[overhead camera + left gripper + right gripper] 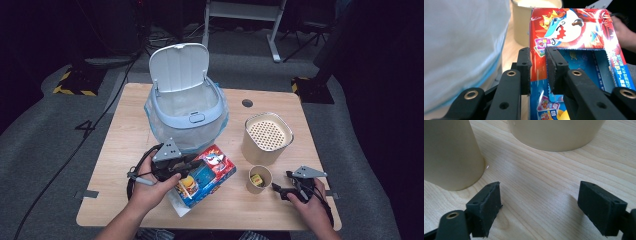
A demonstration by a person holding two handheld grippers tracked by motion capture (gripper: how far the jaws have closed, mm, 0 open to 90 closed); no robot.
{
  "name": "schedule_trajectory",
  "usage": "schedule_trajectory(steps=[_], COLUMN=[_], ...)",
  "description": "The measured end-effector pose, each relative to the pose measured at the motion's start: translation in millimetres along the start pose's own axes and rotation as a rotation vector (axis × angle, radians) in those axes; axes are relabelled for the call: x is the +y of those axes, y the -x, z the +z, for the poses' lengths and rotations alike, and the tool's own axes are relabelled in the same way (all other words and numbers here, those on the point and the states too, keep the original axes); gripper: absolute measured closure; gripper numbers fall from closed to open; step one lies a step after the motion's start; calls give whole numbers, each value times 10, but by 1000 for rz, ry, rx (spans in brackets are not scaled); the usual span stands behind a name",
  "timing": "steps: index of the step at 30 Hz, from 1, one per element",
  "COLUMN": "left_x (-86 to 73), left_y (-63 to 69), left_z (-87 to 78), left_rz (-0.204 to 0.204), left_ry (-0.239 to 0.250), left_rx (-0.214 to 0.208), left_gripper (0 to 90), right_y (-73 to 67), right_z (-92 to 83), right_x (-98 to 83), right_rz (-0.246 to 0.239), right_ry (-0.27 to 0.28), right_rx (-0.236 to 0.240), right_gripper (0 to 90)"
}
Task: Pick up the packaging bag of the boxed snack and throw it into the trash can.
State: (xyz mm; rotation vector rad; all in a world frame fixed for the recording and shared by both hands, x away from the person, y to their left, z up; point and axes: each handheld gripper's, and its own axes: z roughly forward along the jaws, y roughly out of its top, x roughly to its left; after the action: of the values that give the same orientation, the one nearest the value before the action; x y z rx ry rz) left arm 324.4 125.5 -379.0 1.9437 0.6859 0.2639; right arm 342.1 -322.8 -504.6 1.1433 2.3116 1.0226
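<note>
A red and blue printed carton [216, 173] with a cartoon fish on it hangs tilted over the table's front middle. My left gripper [192, 165] is shut on it. In the left gripper view the two pads pinch one thin wall of the carton [579, 30] at the left gripper [538, 53], and the carton's top is torn open. My right gripper [280, 190] rests low at the front right, open, just right of a small beige cup [259, 179]. In the right gripper view the right gripper [540, 192] has bare wood between its jaws.
A white lidded bin [186, 107] lined with a clear bag stands open behind the carton, and fills the left of the left gripper view as the bin [461, 45]. A large beige canister [267, 137] with a perforated top stands behind the cup. The wooden table [125, 150] has a round hole at the back.
</note>
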Motion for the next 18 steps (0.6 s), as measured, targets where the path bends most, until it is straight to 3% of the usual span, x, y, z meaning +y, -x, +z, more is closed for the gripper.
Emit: schedule_trajectory(steps=[18], left_x=[738], left_y=[56], left_z=[-429], left_rz=[134], left_ry=[130], left_rx=[91], left_gripper=[747], right_y=[1], right_z=[0], right_x=[0], right_rz=[0], right_ry=[0], right_rx=[0], right_gripper=[191])
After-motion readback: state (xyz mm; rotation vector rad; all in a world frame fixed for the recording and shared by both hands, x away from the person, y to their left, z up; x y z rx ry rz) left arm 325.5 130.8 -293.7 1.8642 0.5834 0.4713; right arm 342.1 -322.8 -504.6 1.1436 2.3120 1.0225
